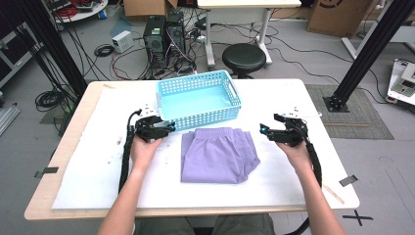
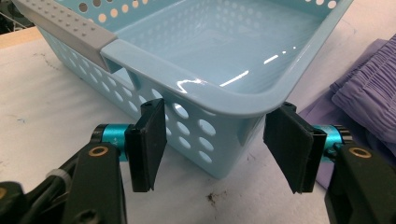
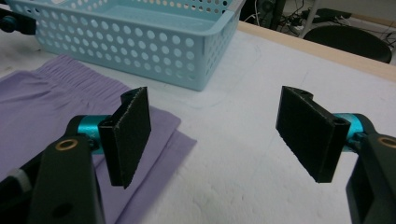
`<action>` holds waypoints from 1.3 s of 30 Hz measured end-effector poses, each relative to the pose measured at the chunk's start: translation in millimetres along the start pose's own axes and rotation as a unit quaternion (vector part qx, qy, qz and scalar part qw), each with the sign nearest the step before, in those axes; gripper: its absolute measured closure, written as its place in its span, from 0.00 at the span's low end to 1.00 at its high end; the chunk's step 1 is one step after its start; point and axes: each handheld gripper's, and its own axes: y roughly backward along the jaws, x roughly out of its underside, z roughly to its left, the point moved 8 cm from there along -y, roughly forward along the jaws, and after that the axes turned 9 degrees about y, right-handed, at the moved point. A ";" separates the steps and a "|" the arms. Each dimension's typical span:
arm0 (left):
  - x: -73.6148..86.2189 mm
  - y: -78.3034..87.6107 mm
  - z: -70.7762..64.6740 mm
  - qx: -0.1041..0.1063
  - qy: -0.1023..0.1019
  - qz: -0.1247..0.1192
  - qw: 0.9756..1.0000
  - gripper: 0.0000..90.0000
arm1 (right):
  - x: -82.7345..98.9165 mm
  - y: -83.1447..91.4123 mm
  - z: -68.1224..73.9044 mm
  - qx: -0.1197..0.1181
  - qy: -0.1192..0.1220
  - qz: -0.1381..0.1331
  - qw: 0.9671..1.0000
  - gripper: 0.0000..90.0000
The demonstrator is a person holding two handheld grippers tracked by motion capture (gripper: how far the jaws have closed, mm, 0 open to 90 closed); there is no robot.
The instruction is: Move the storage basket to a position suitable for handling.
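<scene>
Item one: a light blue perforated plastic basket (image 1: 198, 99), at twelve o'clock on the white table (image 1: 88, 161). Item two: a folded lilac cloth garment with a gathered waistband (image 1: 218, 154), lying just below the basket, toward six o'clock. We note the left gripper (image 1: 169, 128) at nine o'clock of the garment, its jaws straddling the basket's near corner (pads apart from the plastic, nothing clamped). The right gripper (image 1: 264, 130), at three o'clock, stands wide and empty above bare tabletop.
</scene>
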 end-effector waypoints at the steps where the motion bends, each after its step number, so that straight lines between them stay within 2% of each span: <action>1: 0.1 0.0 -0.8 0.001 0.000 0.000 1.000 0.44 | -2.4 -2.9 -0.1 0.001 0.001 0.001 1.000 0.30; 8: 1.5 2.0 -5.9 0.006 -0.011 0.010 1.000 0.45 | -20.4 -33.1 1.5 0.005 0.006 0.010 1.000 0.30; 10: 1.3 1.7 -7.0 0.007 -0.008 0.008 1.000 0.45 | -24.8 -40.4 1.3 0.010 0.010 0.011 1.000 0.30; 12: 1.6 1.8 -7.0 0.007 -0.009 0.009 1.000 0.45 | -30.7 -46.2 1.0 0.014 0.008 0.003 1.000 0.30; 14: 1.9 1.9 -6.8 0.007 -0.011 0.009 1.000 0.45 | -35.1 -52.1 0.7 0.017 0.006 0.005 1.000 0.31; 17: 2.1 1.9 -6.9 0.006 -0.011 0.008 1.000 0.45 | -46.8 -65.3 0.3 0.018 0.011 0.008 1.000 0.36; 22: 2.4 2.2 -7.0 0.006 -0.010 0.008 1.000 0.44 | -57.9 -77.3 -2.6 0.018 0.015 0.012 1.000 0.40; 25: 2.4 2.1 -7.0 0.006 -0.010 0.007 1.000 0.44 | -62.6 -87.7 -8.2 0.016 -0.001 0.024 1.000 0.41; 27: 2.5 2.1 -7.0 0.006 -0.010 0.007 1.000 0.44 | -64.4 -95.3 -12.5 0.019 -0.007 0.032 0.999 0.45; 29: 2.6 2.2 -6.9 0.006 -0.012 0.008 1.000 0.45 | -63.9 -109.6 -17.8 0.024 -0.017 0.051 0.998 0.50; 31: 2.5 2.2 -6.8 0.006 -0.013 0.008 1.000 0.45 | -63.4 -113.1 -18.7 0.025 -0.018 0.056 0.998 0.51; 33: 2.5 2.2 -6.9 0.006 -0.013 0.008 1.000 0.45 | -61.6 -122.5 -19.7 0.018 -0.026 0.069 0.997 0.55; 34: 2.5 2.2 -6.9 0.006 -0.013 0.008 1.000 0.45 | -60.2 -127.3 -19.1 0.012 -0.029 0.080 0.996 0.60; 36: 2.3 2.2 -6.8 0.006 -0.013 0.008 1.000 0.45 | -56.9 -133.1 -18.0 0.015 -0.025 0.096 0.995 0.69; 37: 2.1 2.1 -6.9 0.006 -0.013 0.008 1.000 0.45 | -56.1 -134.9 -18.7 0.020 -0.028 0.095 0.995 0.74; 39: 1.1 2.0 -6.9 0.007 -0.012 0.007 1.000 0.45 | -56.5 -134.5 -19.3 0.024 -0.030 0.094 0.995 0.76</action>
